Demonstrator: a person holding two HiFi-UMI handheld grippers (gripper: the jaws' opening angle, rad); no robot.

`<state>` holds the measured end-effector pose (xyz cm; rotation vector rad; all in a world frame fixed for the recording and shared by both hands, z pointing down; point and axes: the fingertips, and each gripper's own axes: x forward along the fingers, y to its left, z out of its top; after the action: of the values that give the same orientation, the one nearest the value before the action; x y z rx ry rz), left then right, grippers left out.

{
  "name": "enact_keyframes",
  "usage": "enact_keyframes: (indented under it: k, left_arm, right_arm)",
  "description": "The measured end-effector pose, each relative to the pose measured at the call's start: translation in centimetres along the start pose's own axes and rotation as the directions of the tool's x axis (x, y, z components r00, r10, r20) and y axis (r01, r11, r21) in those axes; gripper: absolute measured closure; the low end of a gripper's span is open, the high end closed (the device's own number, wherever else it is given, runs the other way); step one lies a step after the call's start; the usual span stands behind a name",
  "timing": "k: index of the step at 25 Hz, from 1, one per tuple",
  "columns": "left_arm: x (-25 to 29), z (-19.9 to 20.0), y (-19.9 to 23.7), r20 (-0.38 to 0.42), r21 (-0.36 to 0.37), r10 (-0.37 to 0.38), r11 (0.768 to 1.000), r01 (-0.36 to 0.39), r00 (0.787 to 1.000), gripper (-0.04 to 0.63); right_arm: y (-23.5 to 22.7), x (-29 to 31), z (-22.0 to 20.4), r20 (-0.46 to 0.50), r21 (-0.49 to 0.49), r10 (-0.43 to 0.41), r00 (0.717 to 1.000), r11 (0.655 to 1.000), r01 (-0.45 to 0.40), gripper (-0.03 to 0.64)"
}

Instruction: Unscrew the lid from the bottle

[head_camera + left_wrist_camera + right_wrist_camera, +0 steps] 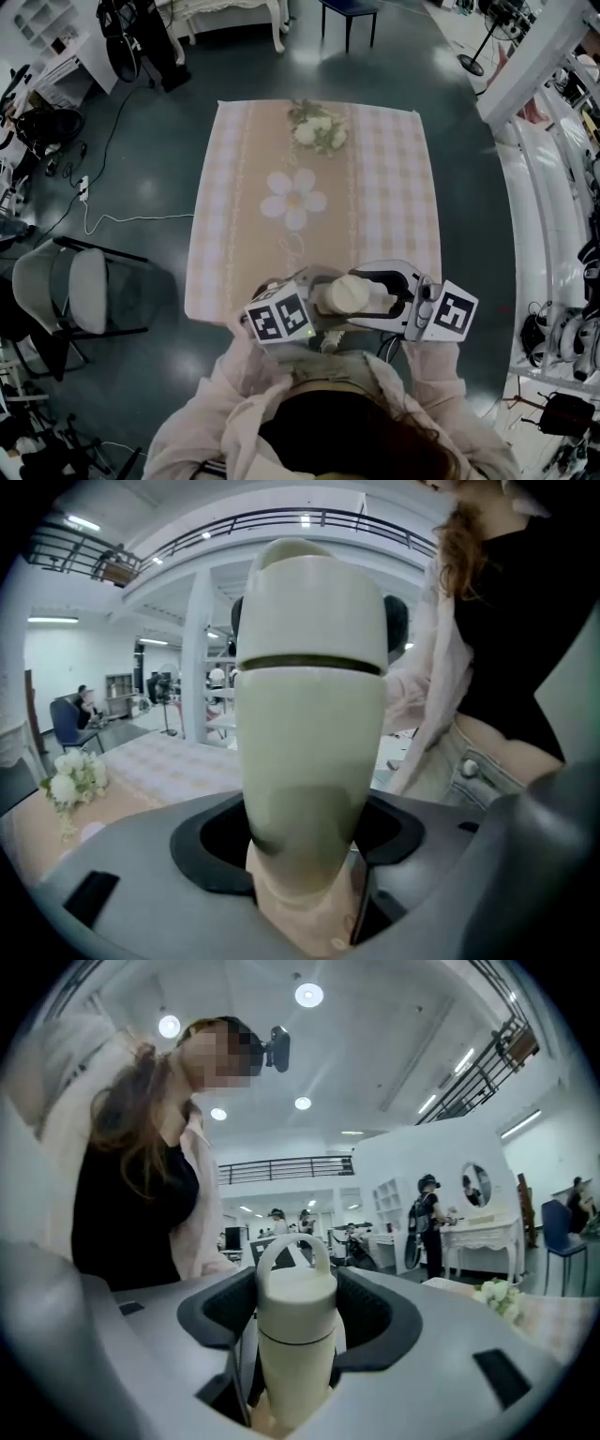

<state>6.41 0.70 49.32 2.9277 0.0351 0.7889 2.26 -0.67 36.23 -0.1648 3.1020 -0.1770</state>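
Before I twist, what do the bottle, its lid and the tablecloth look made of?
The bottle: matte cream coat, opaque, soft highlights; painted metal or plastic, can't tell which. The lid: same matte cream, moulded loop handle, probably plastic. The tablecloth: fabric, pale checked and flower print, slightly wavy edges.

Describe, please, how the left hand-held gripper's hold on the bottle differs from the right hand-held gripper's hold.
The left hand-held gripper clamps the bottle below the seam; the right hand-held gripper grips the lid above it. In the head view the left hand-held gripper sits at the bottle's left, the right hand-held gripper at its right. Both grip the same cream bottle, lid still on.
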Motion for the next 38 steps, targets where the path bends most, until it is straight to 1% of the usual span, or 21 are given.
enact_keyframes:
  k: [2,3,6,7,8,10,12,13,16,19,21,22,23,25,27,29,31,32,34,36,38]
  left_arm:
    - [-0.1,-0.1,-0.6,-0.001,0.015,-0.039,0.999,0.039,0.999,0.278]
    - [-0.1,-0.1,-0.5,0.000,0.008,-0.028,1.000,0.028,1.000,0.278]
    - [-0.2,-0.2,1.5,-0.002,-0.065,0.097,0.993,-0.097,0.995,0.278]
    - [-0.3,-0.4,2.4,-0.016,-0.096,0.150,0.984,-0.150,0.989,0.278]
    - [-0.2,-0.7,3.2,-0.039,-0.122,0.193,0.973,-0.197,0.980,0.278]
    - [-0.1,-1.1,4.0,-0.081,-0.148,0.242,0.956,-0.252,0.967,0.278]
    - [0.1,-1.3,3.9,-0.104,-0.141,0.251,0.954,-0.264,0.962,0.278]
    - [0.2,-1.3,3.7,-0.110,-0.132,0.244,0.957,-0.258,0.963,0.278]
    - [0.3,-1.1,2.5,-0.096,-0.087,0.179,0.978,-0.187,0.979,0.278]
    - [0.0,-0.6,0.5,-0.055,-0.025,0.017,1.000,-0.019,0.998,0.278]
    - [-0.2,-0.1,-1.2,-0.035,0.018,-0.114,0.993,0.115,0.993,0.278]
    - [-0.3,0.0,-1.8,-0.031,0.032,-0.155,0.987,0.156,0.987,0.278]
    - [-0.3,0.1,-1.9,-0.026,0.036,-0.164,0.986,0.165,0.986,0.278]
    - [-0.3,0.3,-0.7,-0.013,0.011,-0.093,0.996,0.093,0.996,0.278]
    - [-0.3,0.1,1.2,-0.016,-0.032,0.030,0.999,-0.030,0.999,0.278]
    - [-0.3,-0.3,2.8,-0.040,-0.068,0.142,0.987,-0.144,0.989,0.278]
    - [-0.5,-0.5,3.6,-0.053,-0.087,0.201,0.975,-0.205,0.978,0.278]
    - [-0.5,-0.6,3.7,-0.054,-0.089,0.207,0.973,-0.211,0.977,0.278]
    - [-0.4,-0.6,3.4,-0.048,-0.085,0.181,0.979,-0.184,0.982,0.278]
    - [-0.4,-0.7,2.5,-0.042,-0.075,0.120,0.990,-0.123,0.992,0.278]
    - [-0.4,-0.6,1.3,-0.039,-0.046,0.034,0.998,-0.036,0.999,0.278]
  right_arm:
    - [0.4,-0.3,0.2,0.027,0.017,0.066,0.997,0.998,-0.066,0.337]
    - [0.2,-0.5,0.3,0.040,0.022,0.056,0.998,0.998,-0.057,0.335]
    - [-1.5,-1.0,0.0,0.063,0.052,-0.088,0.994,0.995,0.085,0.313]
    - [-2.0,-1.0,-0.2,0.068,0.073,-0.142,0.988,0.988,0.137,0.267]
    - [-2.6,-0.9,-0.3,0.069,0.090,-0.189,0.980,0.979,0.182,0.262]
    - [-3.4,-0.6,-0.9,0.042,0.091,-0.268,0.963,0.961,0.263,0.262]
    - [-3.8,-0.3,-1.9,-0.014,0.044,-0.314,0.949,0.948,0.314,0.281]
    - [-3.7,-0.3,-2.2,-0.035,0.016,-0.312,0.949,0.950,0.313,0.311]
    - [-2.5,-0.1,-1.8,-0.034,-0.022,-0.226,0.973,0.974,0.226,0.319]
    - [-0.7,0.2,-0.7,-0.003,-0.018,-0.075,0.997,0.997,0.075,0.319]
    - [0.6,0.1,-0.5,0.003,-0.007,0.043,0.999,0.999,-0.043,0.319]
    - [0.9,0.1,-0.5,0.006,0.001,0.081,0.997,0.997,-0.081,0.319]
    - [0.9,0.1,-0.4,0.011,0.009,0.088,0.996,0.996,-0.088,0.319]
    - [-0.3,0.0,-0.5,0.026,0.021,0.010,1.000,1.000,-0.010,0.307]
    - [-1.7,-0.5,-0.6,0.046,0.041,-0.109,0.993,0.993,0.107,0.261]
    - [-2.6,-0.7,-0.6,0.058,0.064,-0.203,0.978,0.978,0.199,0.253]
    - [-3.1,-0.2,-0.9,0.037,0.043,-0.264,0.964,0.964,0.262,0.253]
    - [-3.2,0.2,-1.0,0.022,0.019,-0.277,0.961,0.961,0.276,0.261]
    - [-2.9,0.8,-0.9,0.003,-0.019,-0.255,0.967,0.967,0.255,0.324]
    - [-2.3,0.9,-0.8,-0.004,-0.022,-0.188,0.982,0.982,0.187,0.327]
    - [-1.3,0.7,-0.7,-0.012,-0.011,-0.090,0.996,0.996,0.090,0.327]
